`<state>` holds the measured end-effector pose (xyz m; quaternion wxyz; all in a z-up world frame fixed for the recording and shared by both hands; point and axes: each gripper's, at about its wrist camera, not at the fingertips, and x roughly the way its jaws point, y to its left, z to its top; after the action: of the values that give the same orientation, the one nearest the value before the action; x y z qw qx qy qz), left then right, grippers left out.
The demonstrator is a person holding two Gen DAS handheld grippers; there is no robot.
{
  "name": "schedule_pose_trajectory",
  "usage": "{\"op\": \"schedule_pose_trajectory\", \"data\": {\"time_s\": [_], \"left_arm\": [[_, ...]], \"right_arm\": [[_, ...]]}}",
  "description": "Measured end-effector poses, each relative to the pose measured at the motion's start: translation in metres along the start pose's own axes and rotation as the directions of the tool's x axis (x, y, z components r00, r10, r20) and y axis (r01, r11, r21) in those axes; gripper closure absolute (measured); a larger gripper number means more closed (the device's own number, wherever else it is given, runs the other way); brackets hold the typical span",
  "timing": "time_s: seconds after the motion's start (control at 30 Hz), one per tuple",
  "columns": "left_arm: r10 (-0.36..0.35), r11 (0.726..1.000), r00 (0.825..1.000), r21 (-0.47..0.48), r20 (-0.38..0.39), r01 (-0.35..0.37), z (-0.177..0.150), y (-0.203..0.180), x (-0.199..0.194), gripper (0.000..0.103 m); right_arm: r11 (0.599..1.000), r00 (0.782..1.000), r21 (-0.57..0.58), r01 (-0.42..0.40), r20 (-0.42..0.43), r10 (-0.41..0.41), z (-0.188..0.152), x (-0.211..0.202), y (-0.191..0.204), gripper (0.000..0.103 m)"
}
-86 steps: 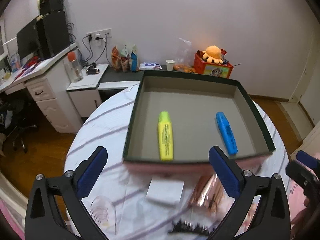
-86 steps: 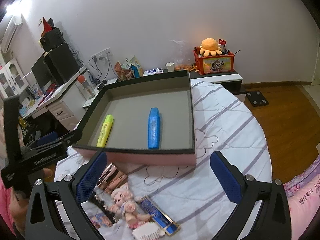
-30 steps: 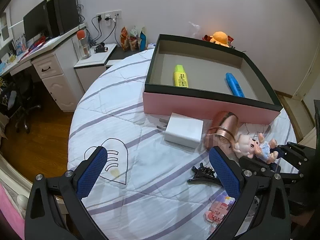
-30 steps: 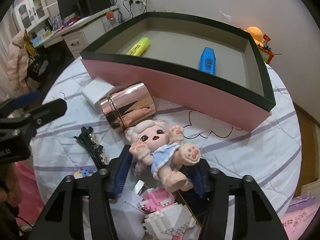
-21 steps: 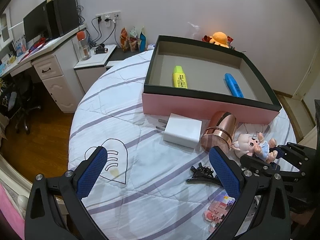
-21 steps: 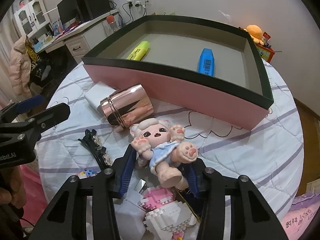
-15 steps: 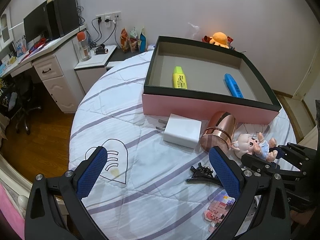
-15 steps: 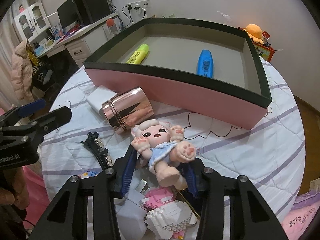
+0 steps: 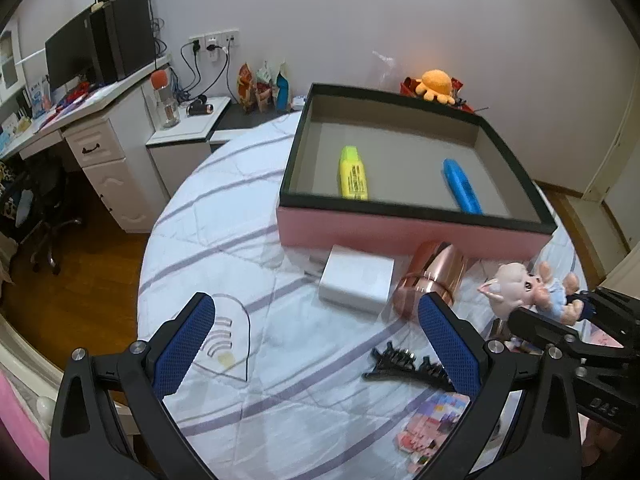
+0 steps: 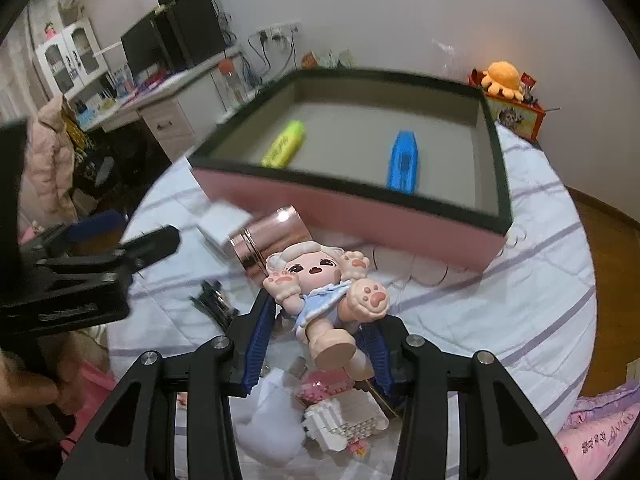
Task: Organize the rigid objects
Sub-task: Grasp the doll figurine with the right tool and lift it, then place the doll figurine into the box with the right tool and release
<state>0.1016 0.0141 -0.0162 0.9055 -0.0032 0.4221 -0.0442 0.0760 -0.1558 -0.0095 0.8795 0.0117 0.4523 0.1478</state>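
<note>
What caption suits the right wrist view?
Right hand-held gripper clamps a doll before a pink box holding two highlighters.

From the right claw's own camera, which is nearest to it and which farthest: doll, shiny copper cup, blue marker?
1. Doll: clamped between the right claw's fingers.
2. Copper cup: just beyond, lying left, outside the box.
3. Blue marker: farthest, inside the box.

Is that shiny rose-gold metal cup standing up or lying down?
Lying down. The shiny rose-gold metal cup rests on its side on the striped tablecloth, beside the white charger block, in front of the pink box.
</note>
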Motion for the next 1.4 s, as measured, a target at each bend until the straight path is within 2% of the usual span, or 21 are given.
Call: {"op": "schedule_pose_trajectory", "data": {"time_s": [0.23,0.33,0.43,0.6,0.73,1.0,1.07,1.13,1.2,1.27,1.4], "left_arm": [[-0.001,1.000,0.997,-0.010,0.074,0.002,0.042,-0.003,-0.009,0.000],[0.022,1.000,0.994,-0.012,0.104,-0.020,0.062,-0.003,-0.005,0.000],[0.056,0.998,0.993,-0.012,0.101,-0.056,0.077,-0.003,0.009,0.000],[0.057,0.998,0.994,-0.038,0.089,-0.054,0.097,0.004,0.037,0.000],[0.066,0.997,0.995,-0.047,0.068,-0.063,0.099,0.007,0.058,0.000],[0.068,0.995,0.997,-0.080,0.023,-0.066,0.095,0.018,0.085,0.000],[0.063,0.995,0.998,-0.079,0.021,-0.062,0.094,0.019,0.086,0.000],[0.059,0.996,0.998,-0.073,0.020,-0.058,0.094,0.018,0.086,0.000],[0.056,0.996,0.998,-0.067,0.024,-0.055,0.093,0.017,0.085,0.000],[0.056,0.997,0.998,-0.063,0.031,-0.054,0.092,0.015,0.081,0.000],[0.050,0.997,0.998,-0.067,0.046,-0.047,0.090,0.014,0.069,0.000]], "right_arm": [[1.000,0.994,0.002,-0.003,0.108,0.002,0.031,-0.028,0.001,0.058],[1.000,0.990,0.011,0.020,0.137,-0.021,0.056,-0.024,-0.006,0.058],[0.999,0.989,0.019,0.036,0.141,-0.039,0.076,-0.011,-0.010,0.058],[0.998,0.994,0.044,0.046,0.095,-0.050,0.109,0.033,-0.024,0.058],[0.998,0.999,0.058,0.039,0.034,-0.041,0.129,0.072,-0.031,0.058],[0.997,0.994,0.056,0.059,-0.095,-0.053,0.132,0.116,-0.041,0.058],[0.997,0.994,0.050,0.066,-0.092,-0.061,0.131,0.116,-0.040,0.058],[0.996,0.993,0.046,0.077,-0.097,-0.073,0.130,0.116,-0.039,0.051],[0.995,0.992,0.043,0.090,-0.091,-0.085,0.131,0.115,-0.038,0.031],[0.995,0.994,0.057,0.087,-0.076,-0.082,0.131,0.110,-0.036,0.023],[0.994,0.994,0.029,0.105,-0.039,-0.103,0.130,0.094,-0.029,0.022]]}}
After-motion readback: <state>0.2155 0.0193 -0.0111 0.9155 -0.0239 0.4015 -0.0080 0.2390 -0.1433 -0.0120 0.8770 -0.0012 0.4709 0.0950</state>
